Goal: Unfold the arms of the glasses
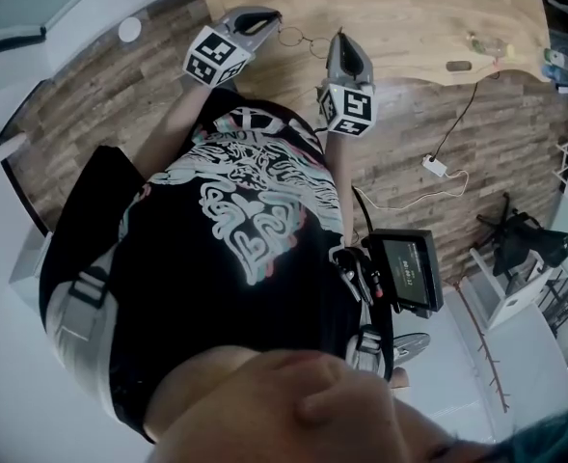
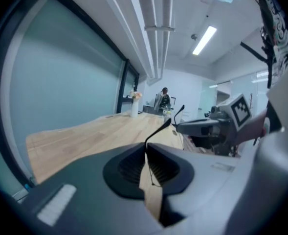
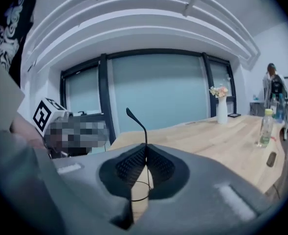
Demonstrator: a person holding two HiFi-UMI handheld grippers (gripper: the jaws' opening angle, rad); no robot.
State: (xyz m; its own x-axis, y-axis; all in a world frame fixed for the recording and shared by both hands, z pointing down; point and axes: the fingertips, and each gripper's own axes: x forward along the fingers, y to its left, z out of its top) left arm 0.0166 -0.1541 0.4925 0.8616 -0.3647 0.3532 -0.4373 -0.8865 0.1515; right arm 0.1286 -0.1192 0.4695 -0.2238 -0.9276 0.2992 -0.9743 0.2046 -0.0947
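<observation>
Black ribbed fingers (image 2: 129, 166) of the left gripper (image 2: 146, 150) are pressing shut on one thin dark arm (image 2: 158, 132) of the glasses, whose curved tip is sticking up and to the right above them. In the right gripper view, the fingers (image 3: 129, 166) of the right gripper (image 3: 146, 154) are likewise clamping the other arm (image 3: 138, 121), its tip rising up to the left, while a fine wire rim (image 3: 140, 191) is showing in the gap below the pads. From the head view, the glasses (image 1: 303, 40) are hanging between the two grippers, the left gripper (image 1: 272, 19) taking one side and the right gripper (image 1: 339, 39) the other, over the near edge of the light wooden table (image 1: 409, 13). Each gripper's marker cube (image 1: 216, 56) is facing the head camera. Farther along the table, a white vase (image 3: 222, 110) with flowers and a clear bottle (image 3: 266, 127) are standing well apart from the grippers
</observation>
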